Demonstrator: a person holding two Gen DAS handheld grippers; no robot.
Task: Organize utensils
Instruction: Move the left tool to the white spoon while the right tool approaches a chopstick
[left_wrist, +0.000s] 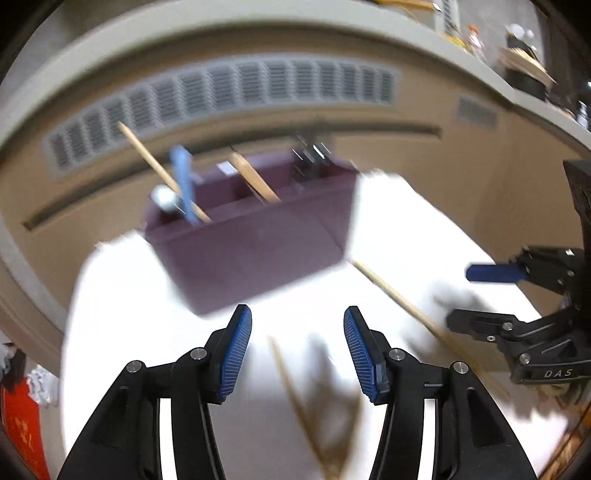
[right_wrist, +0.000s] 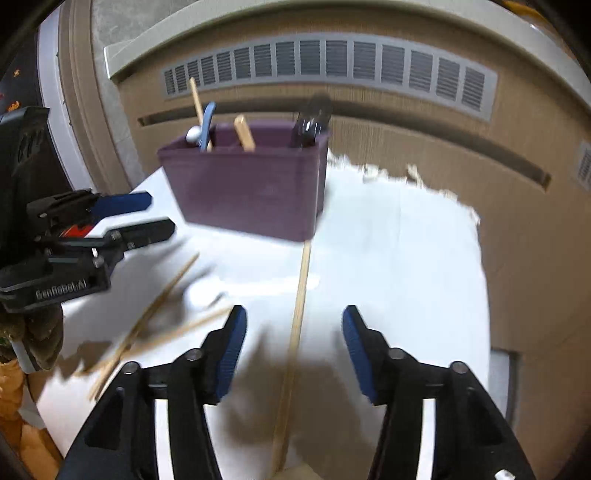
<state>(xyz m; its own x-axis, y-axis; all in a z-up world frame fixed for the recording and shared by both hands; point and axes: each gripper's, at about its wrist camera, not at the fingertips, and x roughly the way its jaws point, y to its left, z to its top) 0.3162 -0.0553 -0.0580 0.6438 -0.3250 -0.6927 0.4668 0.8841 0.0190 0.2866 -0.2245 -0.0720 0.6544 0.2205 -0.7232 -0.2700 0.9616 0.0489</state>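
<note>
Purple holder (right_wrist: 247, 184) at the back of the white table (right_wrist: 406, 258) already has several utensils standing in its compartments. Loose chopsticks (right_wrist: 155, 306) remain on the table. One long stick (right_wrist: 295, 325) lies lengthwise, far end touching the holder's base. Left gripper (left_wrist: 297, 350) and right gripper (right_wrist: 294, 347) both spread, empty.

The purple box (right_wrist: 251, 192) is looking like matt plastic. At 6 o'clock a pale wooden stick (right_wrist: 295, 332) is lying on smooth white paper (right_wrist: 406, 277).
</note>
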